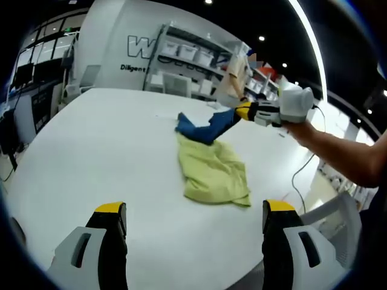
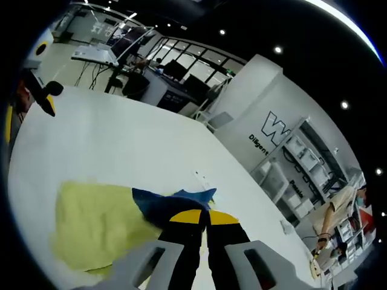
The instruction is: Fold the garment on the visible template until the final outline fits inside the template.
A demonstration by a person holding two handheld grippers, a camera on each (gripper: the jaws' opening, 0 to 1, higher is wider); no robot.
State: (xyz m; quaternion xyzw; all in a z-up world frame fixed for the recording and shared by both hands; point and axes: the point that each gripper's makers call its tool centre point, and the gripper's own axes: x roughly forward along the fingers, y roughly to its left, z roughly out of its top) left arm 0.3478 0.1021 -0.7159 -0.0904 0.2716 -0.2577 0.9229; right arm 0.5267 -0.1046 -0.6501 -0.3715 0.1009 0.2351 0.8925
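Note:
A yellow-green garment (image 1: 213,174) lies crumpled on the white table (image 1: 91,139), with a blue part (image 1: 202,128) at its far end. My right gripper (image 1: 247,112) comes in from the right, held by a gloved hand, and is shut on that blue part, lifting it slightly. In the right gripper view the jaws (image 2: 205,216) are pressed together over the blue cloth (image 2: 163,205), and the yellow-green cloth (image 2: 97,223) spreads out to the left. My left gripper (image 1: 195,211) hangs open over the near table edge, short of the garment and holding nothing.
Shelving with white bins (image 1: 187,54) stands beyond the table's far edge. A cable (image 1: 299,175) trails off the table at the right. A person (image 2: 340,208) stands by the shelves. Desks with monitors (image 2: 169,69) sit beyond the table. A small white mark (image 2: 201,177) lies on the tabletop.

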